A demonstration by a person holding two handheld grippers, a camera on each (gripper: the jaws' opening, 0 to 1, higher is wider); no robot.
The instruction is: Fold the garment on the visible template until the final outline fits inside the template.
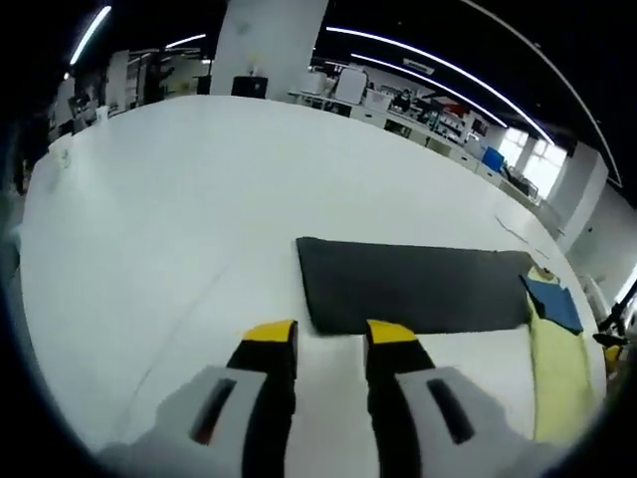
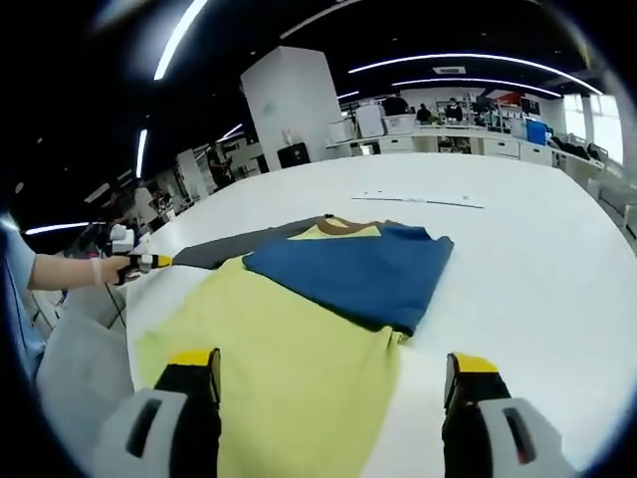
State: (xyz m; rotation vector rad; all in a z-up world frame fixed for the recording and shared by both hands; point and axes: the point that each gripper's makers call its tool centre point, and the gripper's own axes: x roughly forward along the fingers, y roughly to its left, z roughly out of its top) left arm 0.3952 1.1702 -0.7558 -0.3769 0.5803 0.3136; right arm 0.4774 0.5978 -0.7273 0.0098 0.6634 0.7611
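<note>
Yellow-and-blue shirt [image 2: 328,329] lies partly folded on the white surface [image 2: 518,259] beside the dark template [image 1: 413,287], both grippers [image 1: 331,349] [image 2: 333,376] apart and empty, so gripping an edge likely comes next.

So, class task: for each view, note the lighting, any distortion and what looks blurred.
Left gripper view: ceiling strip lights bow into arcs, the white table curves from fisheye distortion, and the dark template is fairly sharp. Right gripper view: even overhead light, soft shadows, the yellow and blue garment clear, far desks soft.
</note>
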